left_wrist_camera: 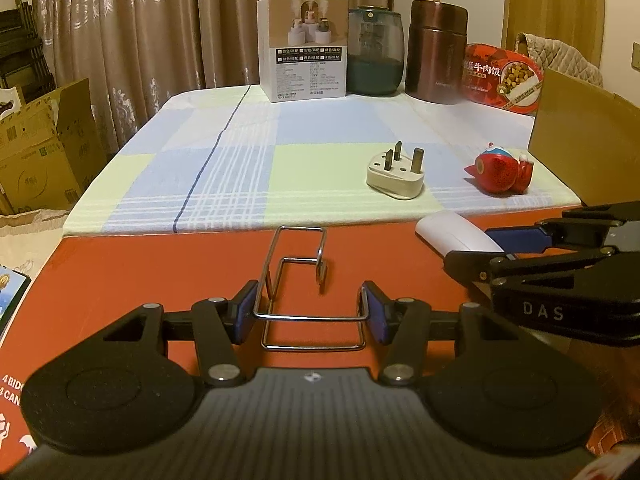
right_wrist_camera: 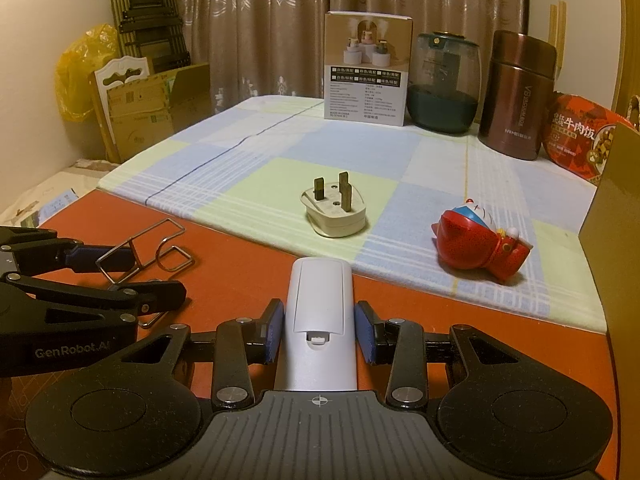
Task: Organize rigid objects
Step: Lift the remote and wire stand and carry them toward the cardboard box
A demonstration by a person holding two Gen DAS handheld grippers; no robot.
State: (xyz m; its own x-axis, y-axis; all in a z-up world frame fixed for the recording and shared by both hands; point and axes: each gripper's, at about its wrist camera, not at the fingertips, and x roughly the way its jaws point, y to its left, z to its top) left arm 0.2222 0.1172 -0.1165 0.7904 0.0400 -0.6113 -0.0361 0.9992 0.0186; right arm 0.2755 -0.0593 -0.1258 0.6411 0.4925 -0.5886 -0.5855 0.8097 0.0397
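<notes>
Bent chrome wire hook (left_wrist_camera: pixel 298 280), lying on the red-orange surface (left_wrist_camera: pixel 160 272), caught between the blue pads of the left gripper (left_wrist_camera: pixel 310 314); pads pressed against its two side wires, jaws closed to the hook's width. Pale grey plastic remote control (right_wrist_camera: pixel 318 320), battery cover up, held lengthwise between the blue pads of the right gripper (right_wrist_camera: pixel 318 336), pads touching both of its long sides, far end reaching towards the checked blue and green cloth (right_wrist_camera: pixel 248 168). Just beside each other, the two grippers, left one seen at the left edge of the right wrist view with the hook in it. Further off on the cloth, well apart from both grippers: cream three-pin plug (left_wrist_camera: pixel 395 178), pins up, and near it a red figurine with blue head (right_wrist_camera: pixel 480 244), toppled on its side. Along the far edge, a white printed carton (left_wrist_camera: pixel 306 46), dark green glass jar (left_wrist_camera: pixel 374 54), brown metal flask (left_wrist_camera: pixel 436 50) and red food tub (left_wrist_camera: pixel 502 78).
</notes>
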